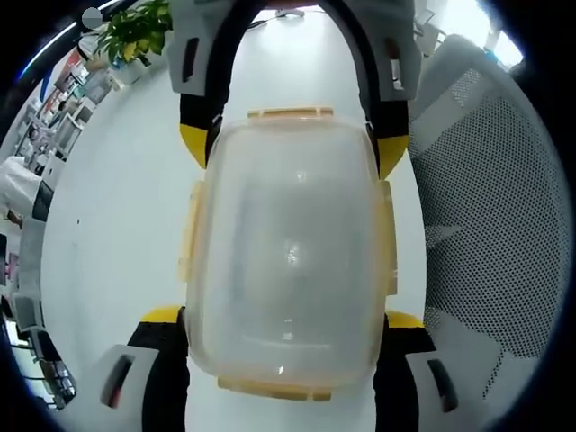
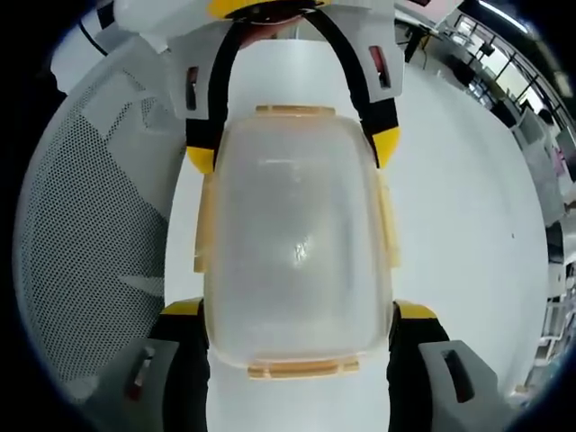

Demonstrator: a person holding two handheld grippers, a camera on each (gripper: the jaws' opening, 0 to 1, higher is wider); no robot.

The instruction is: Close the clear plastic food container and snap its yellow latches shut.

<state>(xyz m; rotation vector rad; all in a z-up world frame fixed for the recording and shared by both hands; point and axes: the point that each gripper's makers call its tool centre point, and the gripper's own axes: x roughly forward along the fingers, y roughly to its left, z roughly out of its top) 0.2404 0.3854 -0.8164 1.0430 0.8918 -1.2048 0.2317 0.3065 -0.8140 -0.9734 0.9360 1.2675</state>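
The clear plastic container [image 1: 286, 252] [image 2: 297, 234] lies on the white table [image 1: 117, 207] with its lid on. Yellow latches [image 1: 290, 114] show at both short ends and along both long sides. My left gripper [image 1: 283, 317] rises from the bottom of the left gripper view, its yellow-tipped jaws against the container's near corners. My right gripper [image 1: 292, 148] comes in from the far end, its jaws against the far corners. In the right gripper view the same holds mirrored: right gripper [image 2: 301, 310] near, left gripper [image 2: 292, 148] far. I cannot tell whether the side latches are snapped down.
A white mesh chair back [image 1: 486, 225] [image 2: 90, 225] stands close beside the table. A green plant [image 1: 135, 31] sits at the table's far corner. Shelves and desks [image 2: 540, 135] lie beyond the table edge.
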